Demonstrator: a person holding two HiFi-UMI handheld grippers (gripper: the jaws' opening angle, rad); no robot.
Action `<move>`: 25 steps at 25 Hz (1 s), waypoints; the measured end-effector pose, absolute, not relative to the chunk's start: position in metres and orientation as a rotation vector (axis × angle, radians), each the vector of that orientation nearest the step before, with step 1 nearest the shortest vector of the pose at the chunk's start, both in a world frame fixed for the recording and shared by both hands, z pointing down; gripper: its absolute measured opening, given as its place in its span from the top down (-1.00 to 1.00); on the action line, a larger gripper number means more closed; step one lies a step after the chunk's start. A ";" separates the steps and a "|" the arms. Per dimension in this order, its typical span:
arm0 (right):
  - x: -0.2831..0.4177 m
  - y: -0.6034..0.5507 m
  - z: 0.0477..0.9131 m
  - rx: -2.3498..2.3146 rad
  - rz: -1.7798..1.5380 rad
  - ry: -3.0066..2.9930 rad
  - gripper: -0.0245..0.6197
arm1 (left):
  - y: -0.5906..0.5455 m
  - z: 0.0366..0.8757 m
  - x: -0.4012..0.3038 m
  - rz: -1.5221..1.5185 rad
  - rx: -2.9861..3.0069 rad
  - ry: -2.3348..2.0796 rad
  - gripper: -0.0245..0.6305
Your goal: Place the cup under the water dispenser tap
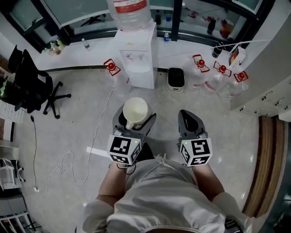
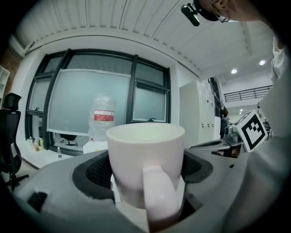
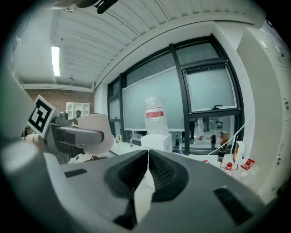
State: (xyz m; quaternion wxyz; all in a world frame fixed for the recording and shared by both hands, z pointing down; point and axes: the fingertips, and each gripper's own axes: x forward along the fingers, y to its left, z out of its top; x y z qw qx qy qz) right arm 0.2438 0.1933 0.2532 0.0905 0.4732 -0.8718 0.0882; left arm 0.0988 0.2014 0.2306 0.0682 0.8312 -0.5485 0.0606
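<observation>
**Cup in your left gripper, dispenser not yet reached**

Your left gripper (image 1: 135, 124) was clamped on the white cup (image 1: 135, 110), its jaws spread wide with a pad pressed to each side of the body. Your right gripper (image 1: 190, 117) was shut on nothing, held level beside it. The cup stood upright, long axis vertical and mouth up, with its handle pointing back at you along the gripper. The water dispenser (image 1: 136, 54) stood on the floor straight ahead and well apart, with a bottle (image 1: 129, 11) on top. By my reading you were in the carry step. The next move called for closing that gap and then coming down to slide the cup, kept upright, into the recess under the tap (image 1: 135, 58).
</observation>
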 end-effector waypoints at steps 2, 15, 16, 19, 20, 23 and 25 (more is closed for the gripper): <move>0.227 0.172 0.256 1.435 0.282 -2.568 0.84 | 0.177 0.232 0.082 0.184 2.514 -1.619 -0.45; 0.085 0.033 0.273 1.556 0.398 -2.421 0.84 | 0.019 0.259 -0.061 0.255 2.552 -1.402 -0.45; 0.075 0.022 0.277 1.562 0.410 -2.408 0.83 | 0.010 0.264 -0.072 0.267 2.548 -1.389 -0.45; 0.047 -0.004 0.294 1.574 0.461 -2.373 0.84 | -0.015 0.285 -0.101 0.313 2.532 -1.358 -0.45; 0.040 -0.010 0.300 1.578 0.483 -2.363 0.83 | -0.023 0.294 -0.108 0.328 2.526 -1.347 -0.45; 0.026 -0.028 0.320 1.574 0.515 -2.336 0.83 | -0.045 0.325 -0.119 0.343 2.481 -1.323 -0.45; 0.016 -0.040 0.337 1.544 0.513 -2.317 0.83 | -0.056 0.349 -0.125 0.348 2.437 -1.319 -0.45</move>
